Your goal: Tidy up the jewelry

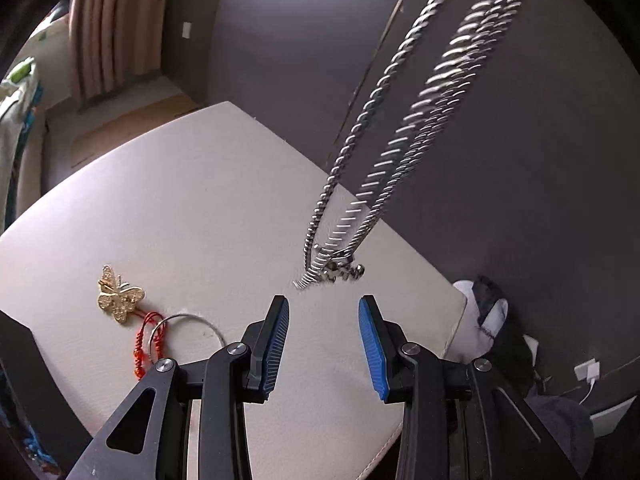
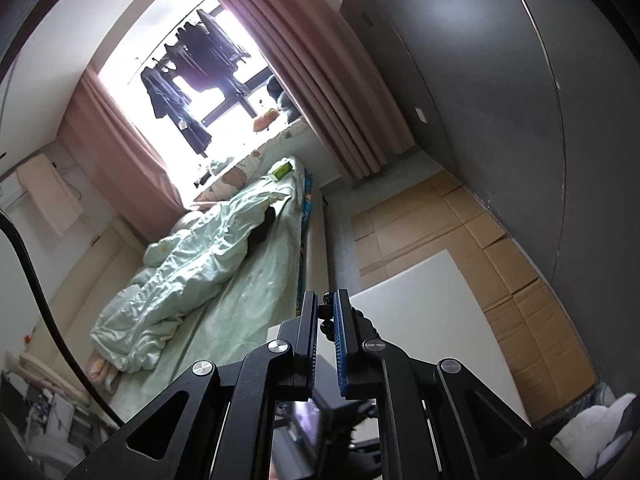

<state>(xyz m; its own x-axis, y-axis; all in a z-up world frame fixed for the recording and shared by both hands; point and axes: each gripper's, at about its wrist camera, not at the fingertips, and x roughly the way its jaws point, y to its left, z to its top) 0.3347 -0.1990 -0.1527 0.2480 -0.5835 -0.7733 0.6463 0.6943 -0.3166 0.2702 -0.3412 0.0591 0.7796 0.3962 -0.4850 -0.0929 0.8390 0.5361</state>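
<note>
A long silver chain necklace (image 1: pixel 372 184) hangs in blurred strands from above the left wrist view, its lower end and clasp just touching the cream table top (image 1: pixel 200 208). My left gripper (image 1: pixel 324 344) stands open just short of that dangling end, with nothing between its blue pads. A gold butterfly brooch (image 1: pixel 119 293), a red knotted cord bracelet (image 1: pixel 146 340) and a thin silver bangle (image 1: pixel 188 326) lie at the table's left. My right gripper (image 2: pixel 327 316) is lifted high and shut on a dark beaded bit of the chain (image 2: pixel 326 315).
The table's right edge drops to a dark floor with a heap of white and dark clothes (image 1: pixel 492 316) and a charger plug (image 1: pixel 588 372). In the right wrist view lie a bed with a green duvet (image 2: pixel 200 256), flattened cardboard (image 2: pixel 472 240) and a grey wardrobe (image 2: pixel 480 80).
</note>
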